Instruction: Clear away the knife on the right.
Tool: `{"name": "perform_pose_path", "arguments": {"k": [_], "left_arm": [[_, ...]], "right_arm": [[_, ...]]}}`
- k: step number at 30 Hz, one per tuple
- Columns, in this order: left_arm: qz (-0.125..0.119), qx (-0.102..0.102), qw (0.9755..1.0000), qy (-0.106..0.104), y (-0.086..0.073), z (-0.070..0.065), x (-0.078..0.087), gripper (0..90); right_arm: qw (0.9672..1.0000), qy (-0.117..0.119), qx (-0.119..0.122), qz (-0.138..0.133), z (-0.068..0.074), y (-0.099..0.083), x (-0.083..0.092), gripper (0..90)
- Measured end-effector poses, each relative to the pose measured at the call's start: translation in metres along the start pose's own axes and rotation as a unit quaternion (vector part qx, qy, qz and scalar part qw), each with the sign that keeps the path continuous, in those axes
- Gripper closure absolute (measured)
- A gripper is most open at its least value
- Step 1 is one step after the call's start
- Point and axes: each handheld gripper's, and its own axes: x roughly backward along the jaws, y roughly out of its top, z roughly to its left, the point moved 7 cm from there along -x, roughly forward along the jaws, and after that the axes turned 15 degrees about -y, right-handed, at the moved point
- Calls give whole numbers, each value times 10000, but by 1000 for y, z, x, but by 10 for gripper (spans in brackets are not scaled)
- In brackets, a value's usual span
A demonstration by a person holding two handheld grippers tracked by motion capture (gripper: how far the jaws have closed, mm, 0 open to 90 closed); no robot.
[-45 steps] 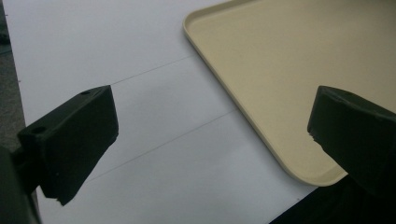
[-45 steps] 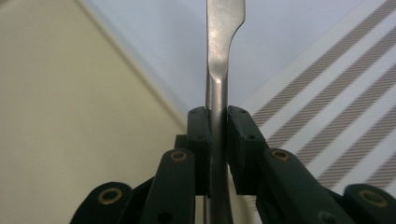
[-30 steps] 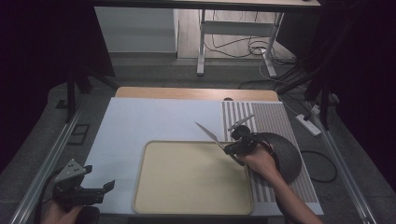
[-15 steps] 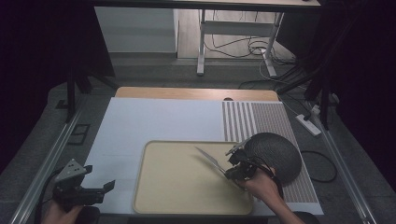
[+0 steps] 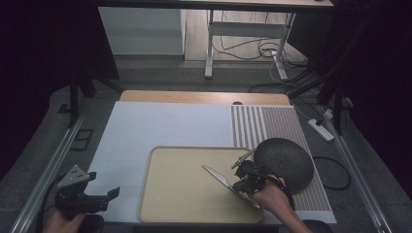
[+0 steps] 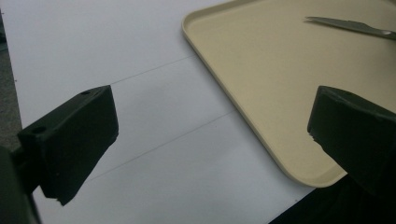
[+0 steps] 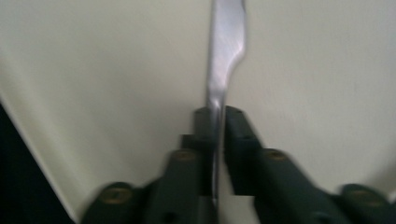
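Note:
A silver knife (image 5: 218,175) is held over the right half of the beige tray (image 5: 165,194), its blade pointing left and away. My right gripper (image 5: 239,187) is shut on its handle, and the jaws have just closed tighter on it. In the right gripper view the blade (image 7: 226,46) runs straight up from between the jaws of the gripper (image 7: 215,121), over the tray. My left gripper (image 5: 104,196) stands open at the near left with nothing in it. In the left gripper view this gripper (image 6: 210,121) looks across the white mat at the tray's corner (image 6: 261,70) and the far knife (image 6: 350,25).
A dark round domed object (image 5: 284,160) rests on the striped mat (image 5: 272,126) just right of the tray. The white mat (image 5: 160,126) covers the table's left and middle. Metal rails (image 5: 43,179) run along both sides, and a power strip (image 5: 320,128) lies at the right.
My right hand has carried the knife nearer and lower, from the striped mat's edge to over the tray. The dark domed object is now uncovered. The left gripper has stayed put.

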Motion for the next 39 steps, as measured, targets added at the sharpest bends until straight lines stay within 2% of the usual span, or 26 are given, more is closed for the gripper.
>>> {"name": "perform_pose_path", "arguments": {"k": [4,5,6,9,11,13,14,15,16,17,18,19,22,28,33,39], "left_arm": [[13,-15,10000,10,0,0,0,18],[10,-3,10000,0,0,0,0,18],[10,-3,10000,0,0,0,0,18],[13,15,10000,-8,-1,0,0,19],[-14,23,10000,-10,-1,0,0,19],[-8,17,10000,-13,-1,0,0,19],[-5,15,10000,-14,-1,0,0,19],[2,12,10000,-12,-1,0,0,19],[10,3,10000,-5,-1,0,0,19],[15,-5,10000,-4,-1,0,0,19],[21,-8,10000,-4,-1,0,0,19],[23,-9,10000,-6,-1,0,0,19],[7,-2,10000,-14,-1,0,0,19],[26,-23,10000,-19,-1,0,0,20],[25,-23,10000,-30,-1,-1,0,19],[21,-35,10000,-32,-1,-1,0,19]], "right_arm": [[9989,86,392,-225,13,22,-2,900],[9976,124,622,-272,21,35,-8,900],[9976,124,622,-272,21,35,-8,900],[9957,97,894,-210,29,46,-22,900],[9949,154,994,-72,32,47,-31,900],[9945,116,1039,-14,31,47,-37,900],[9951,176,971,-53,30,48,-38,900],[9949,-92,1005,-33,20,48,-38,900],[9949,-92,1005,-33,20,48,-38,900],[9952,-143,971,-14,16,46,-38,900],[9959,-260,870,37,6,42,-37,900],[9959,-260,870,37,6,42,-37,900],[9953,-525,799,142,-9,34,-35,900],[9975,-558,332,261,-32,14,-28,900],[9979,-553,148,286,-40,3,-25,900],[9979,-569,50,320,-44,-3,-22,900]]}}
